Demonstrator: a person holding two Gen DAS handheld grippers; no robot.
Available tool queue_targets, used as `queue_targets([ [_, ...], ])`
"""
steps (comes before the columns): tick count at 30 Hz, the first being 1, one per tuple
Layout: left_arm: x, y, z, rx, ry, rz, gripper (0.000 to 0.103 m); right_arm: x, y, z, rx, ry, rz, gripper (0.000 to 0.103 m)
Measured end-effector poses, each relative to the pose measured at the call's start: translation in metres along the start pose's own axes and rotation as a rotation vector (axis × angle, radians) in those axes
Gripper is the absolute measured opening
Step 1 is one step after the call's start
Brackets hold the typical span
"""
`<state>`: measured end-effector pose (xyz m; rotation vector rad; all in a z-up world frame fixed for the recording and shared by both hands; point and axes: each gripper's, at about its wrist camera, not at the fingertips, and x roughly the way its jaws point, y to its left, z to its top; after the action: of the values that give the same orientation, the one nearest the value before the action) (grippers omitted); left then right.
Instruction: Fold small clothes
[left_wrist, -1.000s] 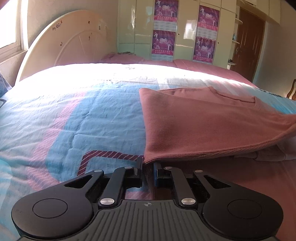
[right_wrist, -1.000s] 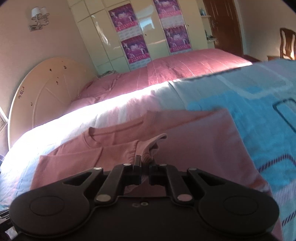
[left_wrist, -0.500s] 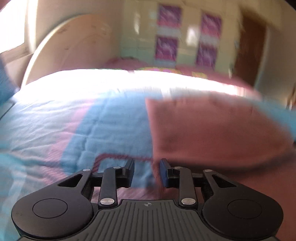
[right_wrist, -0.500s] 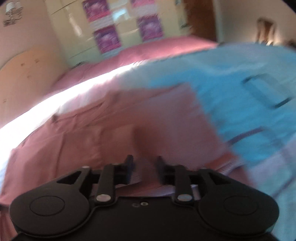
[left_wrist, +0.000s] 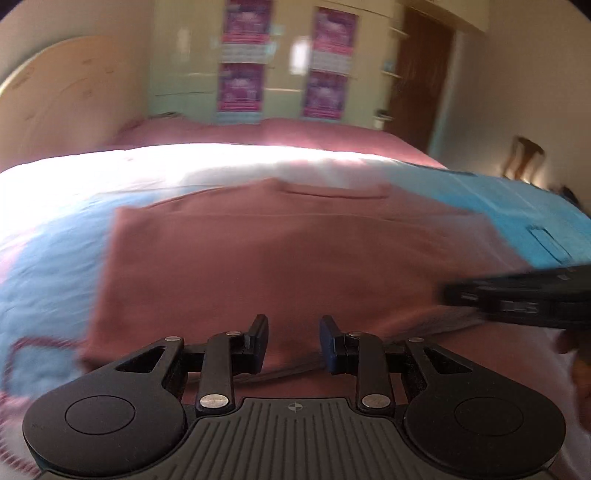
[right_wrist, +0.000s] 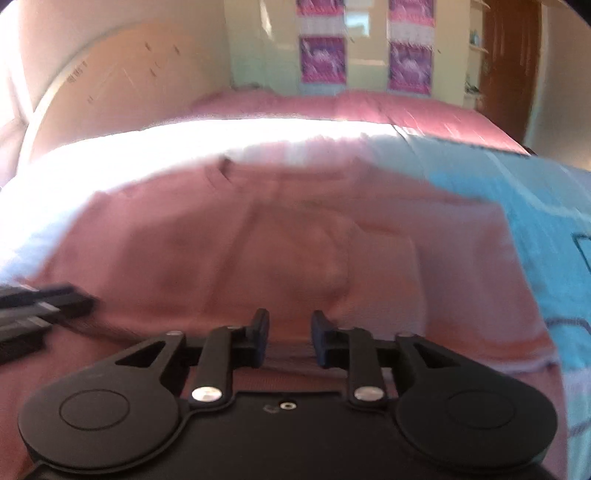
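A dusty-pink shirt (left_wrist: 280, 258) lies folded on the bed, its neckline toward the headboard; it also fills the middle of the right wrist view (right_wrist: 280, 243). My left gripper (left_wrist: 293, 341) is open and empty just above the shirt's near hem. My right gripper (right_wrist: 288, 339) is open and empty over the near hem too. The right gripper's fingers (left_wrist: 517, 295) show at the right edge of the left wrist view, and the left gripper's fingers (right_wrist: 40, 306) at the left edge of the right wrist view. Both views are blurred.
The bed has a blue, pink and white patterned cover (left_wrist: 48, 266) and pink pillows (left_wrist: 295, 133) by a cream headboard (left_wrist: 62, 99). A wardrobe with purple posters (left_wrist: 288, 66), a brown door (left_wrist: 421, 81) and a chair (left_wrist: 524, 155) stand beyond.
Both grippers were shut on the shirt's edge one second ago and have opened and let go. Both views have swung toward the shirt's middle, and the lifted flap now lies flat.
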<state>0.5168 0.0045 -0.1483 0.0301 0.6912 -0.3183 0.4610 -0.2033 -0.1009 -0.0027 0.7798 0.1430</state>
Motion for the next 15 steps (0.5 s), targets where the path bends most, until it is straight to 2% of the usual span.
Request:
queue_targets([
  [2,0.017,-0.018,-0.003,0.064,0.067,-0.017,0.033,0.005,0.011,0.001,-0.052,0.018,0.042,0.026],
  [3,0.020,-0.024,-0.007,0.108,0.061,-0.010,0.039,0.013,0.015,-0.002,-0.079,0.063,0.032,0.027],
  [4,0.019,-0.026,-0.007,0.130,0.056,-0.009,0.039,0.019,0.015,-0.007,-0.089,0.086,0.022,0.027],
  [6,0.009,-0.016,-0.003,0.104,0.036,-0.035,0.039,0.015,0.009,-0.002,-0.052,0.082,0.045,0.025],
  [8,0.004,0.003,0.006,0.082,-0.018,0.017,0.039,0.011,-0.002,0.010,-0.014,0.041,0.027,0.027],
  [13,0.039,0.075,0.031,-0.058,0.025,0.121,0.039,0.045,-0.023,0.043,0.056,0.014,0.002,0.024],
  [15,0.059,0.099,0.044,-0.059,0.048,0.144,0.039,0.064,-0.027,0.053,0.051,0.028,-0.020,0.020],
])
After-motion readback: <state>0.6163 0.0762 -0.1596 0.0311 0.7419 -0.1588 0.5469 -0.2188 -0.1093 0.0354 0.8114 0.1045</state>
